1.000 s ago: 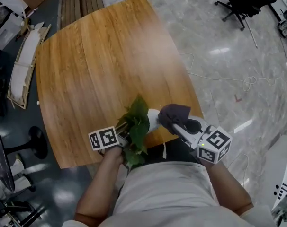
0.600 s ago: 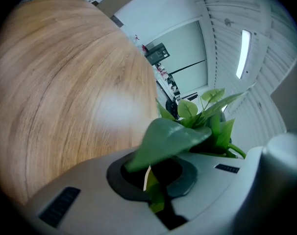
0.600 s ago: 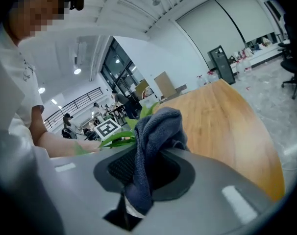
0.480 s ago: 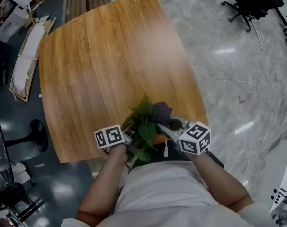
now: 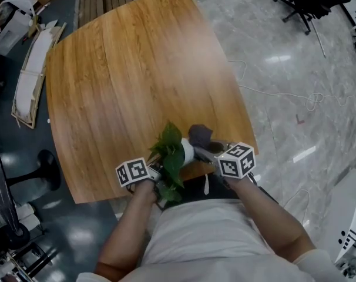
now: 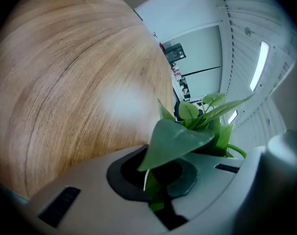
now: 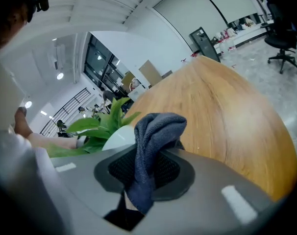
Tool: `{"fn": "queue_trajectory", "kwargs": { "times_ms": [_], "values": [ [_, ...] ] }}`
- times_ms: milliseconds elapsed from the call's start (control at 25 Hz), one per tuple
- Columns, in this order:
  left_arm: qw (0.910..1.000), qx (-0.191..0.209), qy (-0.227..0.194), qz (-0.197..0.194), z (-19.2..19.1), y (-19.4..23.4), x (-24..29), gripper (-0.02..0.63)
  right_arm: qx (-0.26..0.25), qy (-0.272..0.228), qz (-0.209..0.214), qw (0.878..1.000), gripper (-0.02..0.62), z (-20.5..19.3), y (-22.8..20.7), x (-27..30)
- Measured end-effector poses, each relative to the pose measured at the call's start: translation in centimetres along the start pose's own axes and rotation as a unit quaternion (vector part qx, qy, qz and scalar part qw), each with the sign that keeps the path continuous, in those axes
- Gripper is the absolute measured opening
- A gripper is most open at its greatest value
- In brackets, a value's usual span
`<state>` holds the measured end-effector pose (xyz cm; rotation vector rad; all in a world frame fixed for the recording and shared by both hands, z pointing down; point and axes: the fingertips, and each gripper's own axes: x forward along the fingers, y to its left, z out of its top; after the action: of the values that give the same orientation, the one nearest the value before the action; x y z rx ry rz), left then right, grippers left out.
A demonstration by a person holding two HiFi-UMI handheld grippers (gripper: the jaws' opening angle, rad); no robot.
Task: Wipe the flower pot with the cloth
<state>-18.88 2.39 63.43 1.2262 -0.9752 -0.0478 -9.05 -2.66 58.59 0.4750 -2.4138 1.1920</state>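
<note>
Left gripper (image 6: 156, 196) clamped on the plant (image 6: 180, 137) stem, right gripper (image 7: 135, 187) clamped on the cloth (image 7: 157, 131). Flower pot (image 5: 188, 151) is between them, at the tabletop (image 5: 125, 69) near edge. We'd steady the plant and press the cloth flat against the pot wall.

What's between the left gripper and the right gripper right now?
In the head view, the white flower pot and its green leaves sit between them. The left gripper grips those leaves; the right gripper holds the dark cloth beside the pot.
</note>
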Motion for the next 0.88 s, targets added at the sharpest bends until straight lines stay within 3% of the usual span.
{"fn": "queue_trajectory", "kwargs": {
  "times_ms": [240,480,600,760,880],
  "values": [
    [0.9997,-0.023,-0.008,0.006,-0.2,0.6,0.1,0.011,-0.021,-0.011,0.077,0.997,0.075,1.0,6.5,-0.2],
    [0.9995,-0.026,-0.004,0.017,-0.4,1.6,0.2,0.011,0.019,0.013,0.002,1.0,0.074,-2.2,-0.9,0.7],
    [0.9988,0.036,0.007,0.033,-0.1,1.3,-0.3,0.012,0.015,0.029,-0.001,0.999,0.074,-2.9,-1.7,1.2],
    [0.9897,0.131,0.023,0.054,0.7,0.2,-0.4,0.011,0.008,0.001,0.069,0.998,0.072,-0.3,2.5,0.3],
    [0.9814,0.184,0.028,0.045,1.0,-0.7,-0.6,0.011,-0.001,-0.013,0.112,0.994,0.072,1.3,5.3,-0.4]
  ]
}}
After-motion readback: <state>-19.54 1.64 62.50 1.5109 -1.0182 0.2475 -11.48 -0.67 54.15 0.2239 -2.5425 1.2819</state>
